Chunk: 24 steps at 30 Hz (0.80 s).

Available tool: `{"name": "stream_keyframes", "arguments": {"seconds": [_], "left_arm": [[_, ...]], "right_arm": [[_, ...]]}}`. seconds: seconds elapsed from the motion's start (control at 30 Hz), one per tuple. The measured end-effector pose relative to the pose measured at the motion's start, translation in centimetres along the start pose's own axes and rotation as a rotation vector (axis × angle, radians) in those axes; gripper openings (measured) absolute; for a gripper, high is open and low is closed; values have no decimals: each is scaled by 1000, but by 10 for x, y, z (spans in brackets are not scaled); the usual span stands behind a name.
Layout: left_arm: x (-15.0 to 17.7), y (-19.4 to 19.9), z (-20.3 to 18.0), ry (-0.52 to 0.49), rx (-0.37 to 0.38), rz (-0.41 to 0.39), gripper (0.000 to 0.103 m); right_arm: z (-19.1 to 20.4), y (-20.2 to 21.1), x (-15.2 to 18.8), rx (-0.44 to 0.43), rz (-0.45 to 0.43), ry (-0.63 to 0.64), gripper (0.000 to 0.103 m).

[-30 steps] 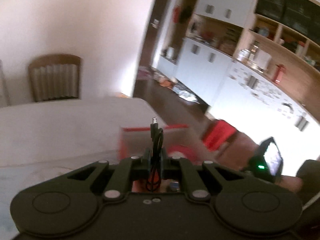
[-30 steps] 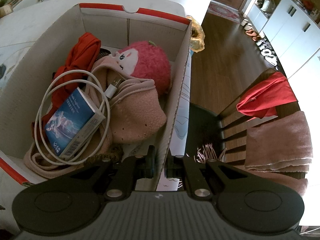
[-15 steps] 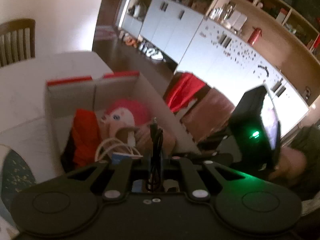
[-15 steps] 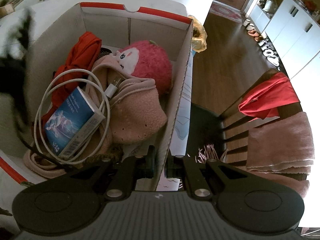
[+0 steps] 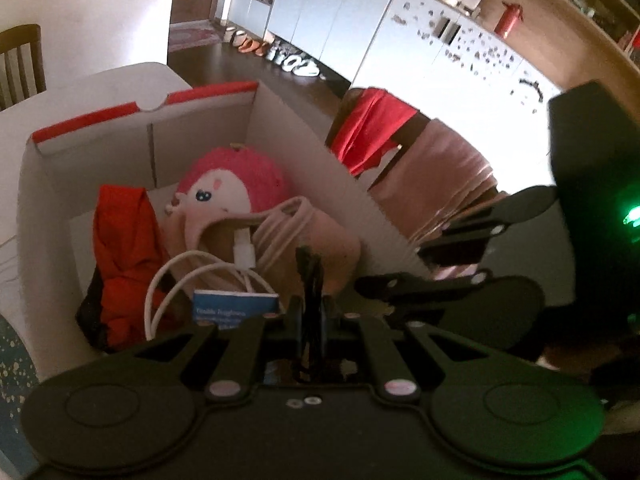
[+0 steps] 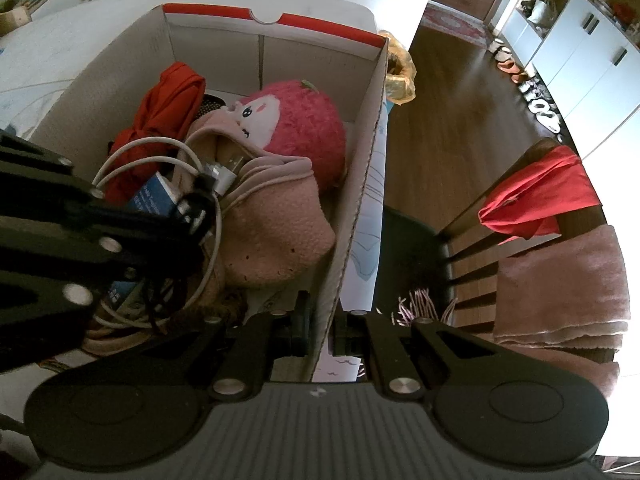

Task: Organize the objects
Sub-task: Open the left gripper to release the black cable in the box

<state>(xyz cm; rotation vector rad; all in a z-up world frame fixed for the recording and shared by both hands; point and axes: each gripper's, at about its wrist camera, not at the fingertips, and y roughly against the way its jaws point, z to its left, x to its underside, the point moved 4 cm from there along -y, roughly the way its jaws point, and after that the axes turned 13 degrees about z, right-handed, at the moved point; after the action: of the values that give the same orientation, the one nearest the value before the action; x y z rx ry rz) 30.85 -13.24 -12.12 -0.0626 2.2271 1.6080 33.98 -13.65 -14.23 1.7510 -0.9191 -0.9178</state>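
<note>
1. Left gripper (image 5: pixel 311 312): jaws clenched on a coiled black cable (image 5: pixel 310 280). The bundle's long axis runs along the fingers, and its free end pokes out past the fingertips, tilted down into the box.
2. Seen from the right wrist, the left gripper (image 6: pixel 192 210) reaches in from the left over the box interior, with the black cable (image 6: pixel 160 300) dangling in thin loops below it.
3. Right gripper (image 6: pixel 322 320): jaws pinched shut on the near right wall of the white cardboard box with red rim (image 6: pixel 360 184), one finger inside, one outside.
4. Box contents: round pink plush toy with white face (image 6: pixel 296 128) toward the far wall, pink fleece cloth (image 6: pixel 276 232) in front of it, crumpled red-orange fabric (image 6: pixel 168 108) at left, looped white USB cable (image 6: pixel 160 148), small blue printed carton (image 6: pixel 154 198) partly under the left gripper.
5. Surface: box stands on a white table (image 6: pixel 60 40), at its right edge.
6. Room: dark wooden floor (image 6: pixel 448 112), wooden chair (image 6: pixel 472 224) beside the table draped with a red cloth (image 6: pixel 536 196) and a dusty-pink towel (image 6: pixel 560 288); white cabinets (image 5: pixel 340 8) along the far wall, shoes lined at their base.
</note>
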Motion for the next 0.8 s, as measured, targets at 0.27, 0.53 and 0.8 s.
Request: {"name": "stream_keyframes", "arguments": {"seconds": [0.27, 0.53, 0.8], "left_arm": [[3, -17, 3, -11, -18, 49, 5], [7, -19, 5, -6, -18, 63, 14], [15, -11, 10, 20, -5, 54, 42]], "right_arm": [[0, 2, 0, 2, -3, 1, 7], [-1, 2, 0, -2, -1, 3, 7], [-2, 2, 0, -3, 0, 4, 7]]}}
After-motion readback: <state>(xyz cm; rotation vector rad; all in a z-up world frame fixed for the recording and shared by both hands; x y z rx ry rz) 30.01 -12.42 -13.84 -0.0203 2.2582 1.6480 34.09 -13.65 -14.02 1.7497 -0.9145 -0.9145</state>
